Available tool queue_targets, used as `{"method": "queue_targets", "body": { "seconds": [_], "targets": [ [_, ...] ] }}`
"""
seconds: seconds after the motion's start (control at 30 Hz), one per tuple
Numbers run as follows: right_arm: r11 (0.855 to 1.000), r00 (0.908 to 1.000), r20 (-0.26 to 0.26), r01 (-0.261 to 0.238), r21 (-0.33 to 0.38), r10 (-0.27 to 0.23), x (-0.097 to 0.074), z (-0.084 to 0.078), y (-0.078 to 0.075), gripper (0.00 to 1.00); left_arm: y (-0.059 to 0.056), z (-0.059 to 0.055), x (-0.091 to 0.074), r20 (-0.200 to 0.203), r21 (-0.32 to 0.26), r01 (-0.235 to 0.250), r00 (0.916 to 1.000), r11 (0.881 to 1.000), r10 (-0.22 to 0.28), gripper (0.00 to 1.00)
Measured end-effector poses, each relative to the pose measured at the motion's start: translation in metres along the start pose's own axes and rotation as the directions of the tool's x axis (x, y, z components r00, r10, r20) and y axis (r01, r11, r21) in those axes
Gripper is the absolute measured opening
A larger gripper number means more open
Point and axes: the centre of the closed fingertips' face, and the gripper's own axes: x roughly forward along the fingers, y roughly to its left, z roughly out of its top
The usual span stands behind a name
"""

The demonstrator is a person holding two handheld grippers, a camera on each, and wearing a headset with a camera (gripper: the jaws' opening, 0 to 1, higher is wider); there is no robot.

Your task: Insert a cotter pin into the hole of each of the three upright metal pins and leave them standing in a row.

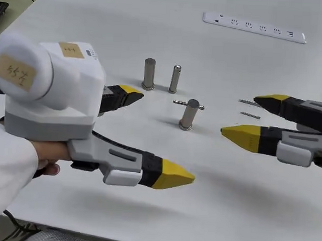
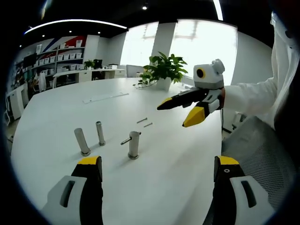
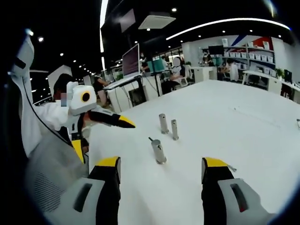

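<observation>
Hovering over the white tabletop [image 1: 237, 209], both tools gape wide and carry nothing. The left gripper [image 1: 152, 133], black jaws with yellow tips under a white housing, reaches in from the left, roughly level, with one tip low and close to the person and the other farther out. The right gripper [image 1: 253, 116], same build, comes in from the right to face it, jaws spread and empty.

Between the two grippers stands a short grey steel pin [image 1: 189, 113], upright. A thin cotter pin [image 1: 179, 103] is through its top, level and crosswise, so one of three looks done.

Key relation: two loose cotter pins [image 1: 250, 103] lie flat on the table side by side, right at the right gripper's tips and, from the head view, in the gap between its jaws. They are well apart from the left gripper, on the far side of the fitted pin. Their long axes run roughly along the right gripper's jaw line rather than across it. My guess is the right gripper takes the pick, and it likely needs a wrist turn or a drop from above.

Beyond the left gripper's far tip, a thick bare steel pin [image 1: 148, 73] and a thin bare steel pin [image 1: 174, 78] stand upright side by side, neither carrying a cotter pin. Farthest out lies a white power strip [image 1: 254, 27].
</observation>
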Motion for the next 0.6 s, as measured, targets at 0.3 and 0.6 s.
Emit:
{"method": "queue_targets", "body": {
  "seconds": [0.3, 0.6],
  "targets": [
    [0.991, 0.9958, 0.015, 0.088, 0.101, -0.090, -0.034, -0.016, -0.002, 0.85, 0.004, 0.001, -0.002, 0.004, -0.018, -0.013, 0.9999, 1.000, 0.013, 0.99],
    [0.974, 0.9895, 0.013, 0.139, 0.179, -0.144, -0.063, -0.028, -0.002, 0.94, 0.005, 0.006, -0.010, 0.031, -0.041, -0.033, 0.9989, 0.999, 0.034, 0.99]
  ]
}}
